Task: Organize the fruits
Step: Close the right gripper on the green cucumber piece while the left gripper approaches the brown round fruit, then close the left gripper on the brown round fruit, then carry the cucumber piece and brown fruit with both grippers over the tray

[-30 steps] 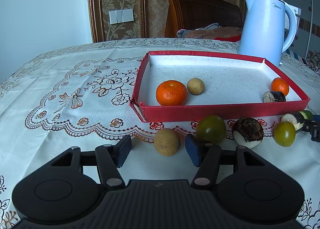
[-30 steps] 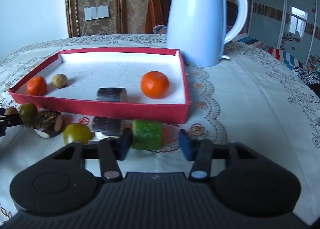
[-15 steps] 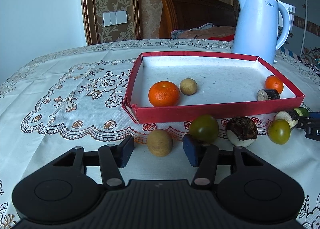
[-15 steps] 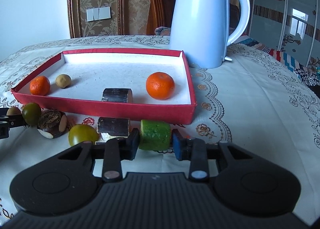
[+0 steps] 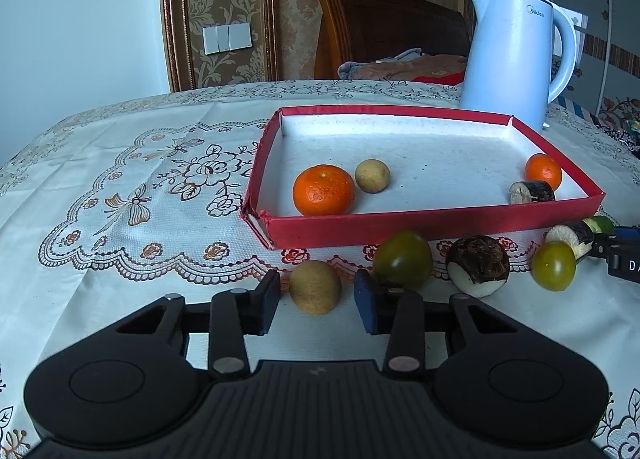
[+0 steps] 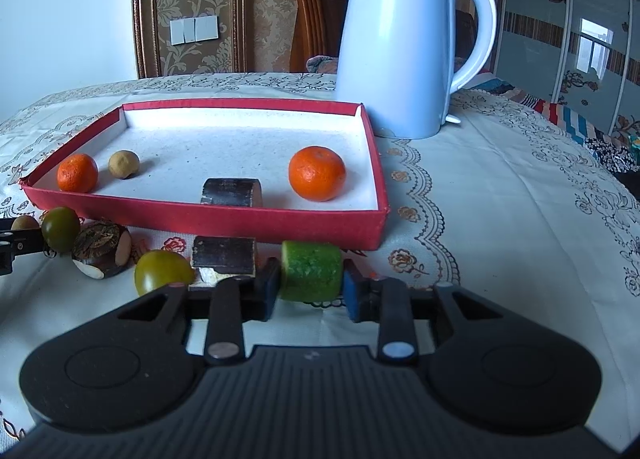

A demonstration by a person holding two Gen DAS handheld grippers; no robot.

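Fruit sits between both pairs of jaws: your right gripper (image 6: pixel 310 291) already pinches the green chunk (image 6: pixel 311 271), while your left gripper (image 5: pixel 316 301), just closing, brackets the brown fruit (image 5: pixel 315 287) without touching; red tray (image 5: pixel 432 223) lies straight ahead.

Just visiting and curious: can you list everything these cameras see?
red tray: 1, red, white floor, on tablecloth
mandarins: 2, orange, in tray
tan round fruits: 2, tan, one in tray, one on the cloth in front
dark cylinder pieces: 2, dark brown, one in tray, one in front
green round fruits: 2, olive, in front of tray
water chestnut: 1, brown-white, between them
green chunk: 1, green, in front of tray
kettle: 1, pale blue, behind tray
tablecloth: 1, white, embroidered
left gripper: 1, black, jaws just been closing around tan fruit, gaps remain
right gripper: 1, black, clamping green chunk
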